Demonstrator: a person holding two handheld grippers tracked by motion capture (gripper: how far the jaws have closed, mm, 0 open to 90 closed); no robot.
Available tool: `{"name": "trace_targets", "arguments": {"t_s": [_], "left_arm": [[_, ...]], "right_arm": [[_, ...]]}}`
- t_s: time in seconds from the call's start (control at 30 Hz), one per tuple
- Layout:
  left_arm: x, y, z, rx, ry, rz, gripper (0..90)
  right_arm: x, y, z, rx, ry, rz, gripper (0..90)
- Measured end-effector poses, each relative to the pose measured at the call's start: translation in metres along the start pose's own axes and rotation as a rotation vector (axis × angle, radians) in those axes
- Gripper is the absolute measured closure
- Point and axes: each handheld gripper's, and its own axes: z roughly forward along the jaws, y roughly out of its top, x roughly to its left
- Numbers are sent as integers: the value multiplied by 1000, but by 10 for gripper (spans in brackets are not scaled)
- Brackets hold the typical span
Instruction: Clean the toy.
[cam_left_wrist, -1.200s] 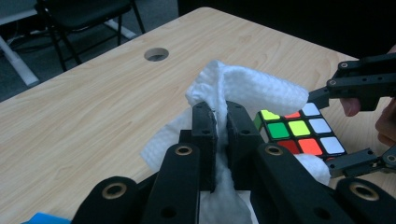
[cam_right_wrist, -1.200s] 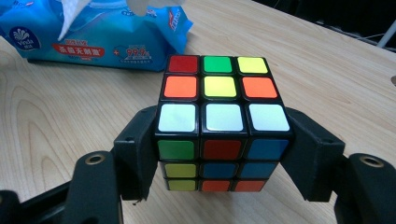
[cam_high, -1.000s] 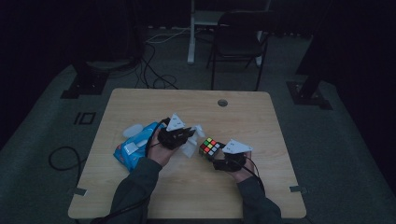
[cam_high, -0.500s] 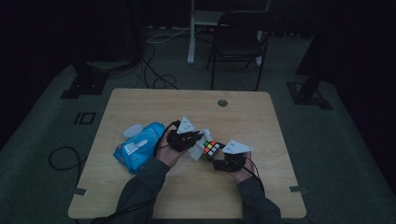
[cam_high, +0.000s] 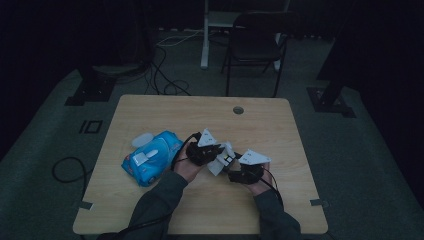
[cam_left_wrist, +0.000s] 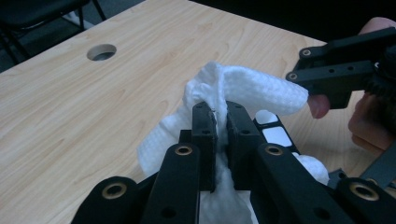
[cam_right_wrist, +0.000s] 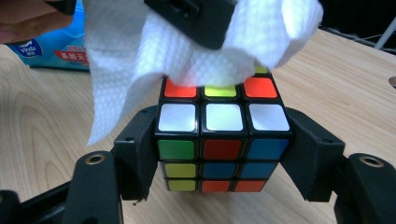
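Now: a wipe on the cube, both tongs busy

From the high view, we see our left tongs (cam_high: 216, 155) and right tongs (cam_high: 235, 172) meeting near the middle of the tabletop (cam_high: 150, 110). A white wet wipe (cam_high: 220, 161) sits between them. A blue wipe packet (cam_high: 150, 159) lies on the tabletop to the left of our left hand (cam_high: 187, 167), with a round cable hole (cam_high: 238, 110) near the far edge. A dark chair (cam_high: 260, 40) stands beyond the tabletop.

Along the left gripper view, our left tongs (cam_left_wrist: 221, 122) are pressed together on a fold of the wet wipe (cam_left_wrist: 243, 86), which bunches up around the jaws. White stickers of the Rubik's cube (cam_left_wrist: 275, 135) peek out just to the right of the jaws, under the wipe. The right tongs' black jaw (cam_left_wrist: 341, 70) reaches in from the right, and the cable hole (cam_left_wrist: 101, 52) shows far off.

Along the right gripper view, our right tongs (cam_right_wrist: 224, 154) clamp the Rubik's cube (cam_right_wrist: 222, 149) by its left and right faces, holding it just above the tabletop. The wet wipe (cam_right_wrist: 177, 56) drapes over the cube's top, touching it, with the left tongs' black jaw pressing down through it. The blue wipe packet (cam_right_wrist: 51, 51) lies behind at the left.
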Motion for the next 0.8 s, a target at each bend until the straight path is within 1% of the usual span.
{"name": "trace_targets", "arguments": {"t_s": [0.3,0.47,0.67,0.8], "left_arm": [[-9,0,4,9,-25,17,846],[-19,1,5,15,-61,47,846],[-28,2,7,11,-93,62,846],[-32,3,7,15,-99,81,846]], "right_arm": [[-1,-1,0,-1,-5,4,349],[-2,-1,0,-4,-7,6,348],[-2,-1,-1,-6,-11,8,349],[-3,-1,-1,-8,-13,11,349]]}}
